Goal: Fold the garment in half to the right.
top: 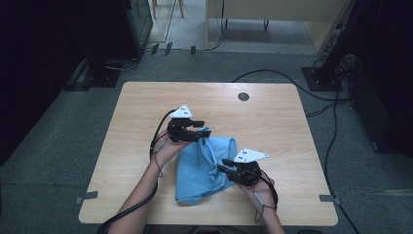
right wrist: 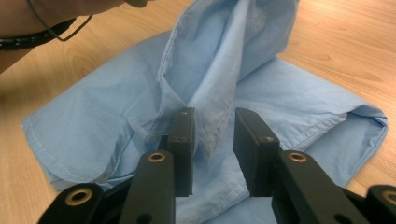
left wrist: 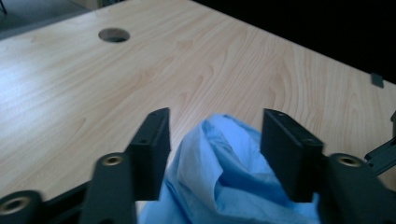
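Now we are working a blue shirt (top: pixel 204 168): left gripper (left wrist: pixel 215 140) jaws wide, right gripper (right wrist: pixel 212 135) jaws narrowly apart around a fold.

You have the cloth (top: pixel 202 170) lying on the bench (top: pixel 272 122) a little toward its near edge, about midway between the left and right edges. Your left tool (top: pixel 202 127) sits at the cloth's far left corner, with a raised fold between its jaws. Your right tool (top: pixel 225 168) is at the cloth's right side, nearer you. The round hole (top: pixel 243 96) lies near the far edge, well behind the cloth.
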Tool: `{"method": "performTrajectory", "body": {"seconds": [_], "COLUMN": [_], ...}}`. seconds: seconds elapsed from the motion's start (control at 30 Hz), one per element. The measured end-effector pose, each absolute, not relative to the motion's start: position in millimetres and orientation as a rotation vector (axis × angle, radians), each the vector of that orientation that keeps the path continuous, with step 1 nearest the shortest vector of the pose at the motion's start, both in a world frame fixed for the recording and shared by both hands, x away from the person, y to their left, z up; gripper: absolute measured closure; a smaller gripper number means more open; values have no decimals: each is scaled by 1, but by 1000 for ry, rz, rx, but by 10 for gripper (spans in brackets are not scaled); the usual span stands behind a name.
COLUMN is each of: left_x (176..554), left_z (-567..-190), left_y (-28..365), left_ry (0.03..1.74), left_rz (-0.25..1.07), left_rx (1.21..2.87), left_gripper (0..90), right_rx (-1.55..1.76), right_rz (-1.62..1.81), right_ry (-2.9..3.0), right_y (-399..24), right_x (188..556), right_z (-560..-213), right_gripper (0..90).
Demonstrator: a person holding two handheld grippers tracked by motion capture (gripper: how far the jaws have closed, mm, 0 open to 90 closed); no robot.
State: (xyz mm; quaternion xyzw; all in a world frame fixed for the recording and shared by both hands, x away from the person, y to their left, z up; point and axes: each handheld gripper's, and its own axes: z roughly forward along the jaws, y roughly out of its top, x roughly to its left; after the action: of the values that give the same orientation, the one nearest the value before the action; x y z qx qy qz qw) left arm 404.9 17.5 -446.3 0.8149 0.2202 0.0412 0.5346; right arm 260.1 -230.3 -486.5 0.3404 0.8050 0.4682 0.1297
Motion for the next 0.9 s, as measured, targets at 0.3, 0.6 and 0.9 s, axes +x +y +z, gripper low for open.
{"method": "performTrajectory", "body": {"seconds": [0.3,0.6,0.9], "left_x": [401,401,398], "left_z": [-439,-436,-453], "left_y": [23,33,32], "left_ry": [490,494,508], "left_rz": [144,174,185], "left_rx": [1903,1900,1957], "left_gripper": [327,319,323], "right_rx": [993,942,894], "right_rz": [1387,1432,1434], "right_ry": [2306,2248,2240], "right_y": [-236,-242,-242], "right_x": [259,254,251], "right_z": [-485,-473,-470], "right_gripper": [626,576,563]}}
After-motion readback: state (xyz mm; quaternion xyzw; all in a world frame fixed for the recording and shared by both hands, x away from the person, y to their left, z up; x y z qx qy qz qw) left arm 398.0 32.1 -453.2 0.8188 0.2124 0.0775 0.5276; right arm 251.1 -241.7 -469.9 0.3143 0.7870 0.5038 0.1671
